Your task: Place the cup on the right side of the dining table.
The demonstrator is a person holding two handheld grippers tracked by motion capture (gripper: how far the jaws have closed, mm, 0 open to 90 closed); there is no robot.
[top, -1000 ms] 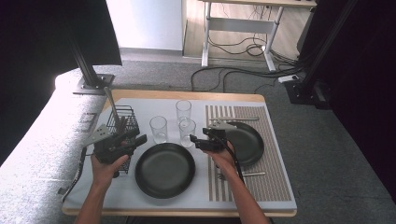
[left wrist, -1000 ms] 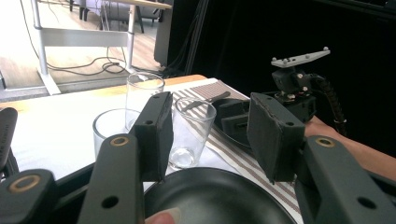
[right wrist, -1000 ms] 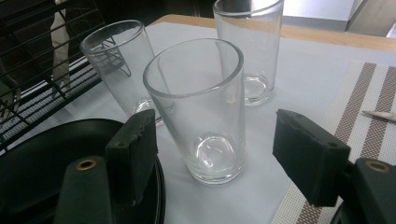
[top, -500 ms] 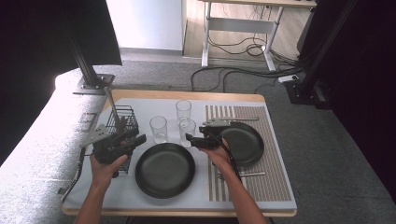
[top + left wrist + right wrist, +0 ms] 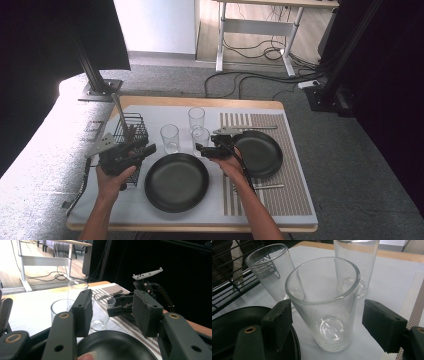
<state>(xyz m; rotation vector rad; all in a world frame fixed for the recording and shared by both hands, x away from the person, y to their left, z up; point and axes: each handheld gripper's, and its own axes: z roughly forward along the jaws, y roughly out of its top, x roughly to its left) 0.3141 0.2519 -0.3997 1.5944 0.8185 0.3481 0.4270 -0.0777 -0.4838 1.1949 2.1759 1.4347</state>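
Note:
Three clear glasses stand mid-table: a short one (image 5: 200, 136), a taller one (image 5: 169, 137) to its left and another (image 5: 196, 118) behind. My right gripper (image 5: 204, 148) points left at the short glass (image 5: 324, 305). That glass stands between its jaws, which have just been opening, and both pads (image 5: 278, 321) sit clear of its wall. My left gripper (image 5: 146, 150) hovers by the wire basket with its jaws open and nothing between them. In the left gripper view, the gripper (image 5: 113, 312) looks past the near black plate (image 5: 115, 347) at the short glass (image 5: 101, 312).
A black plate (image 5: 176, 181) lies at the front centre and another (image 5: 260, 152) on the striped mat (image 5: 295, 165) at the right. A black wire basket (image 5: 131, 127) stands at the left. Cutlery (image 5: 252, 127) lies behind the right plate and more (image 5: 262, 187) in front of it.
My right gripper has edged left, closer around the short glass. The left hand and its gripper have stayed where they were.

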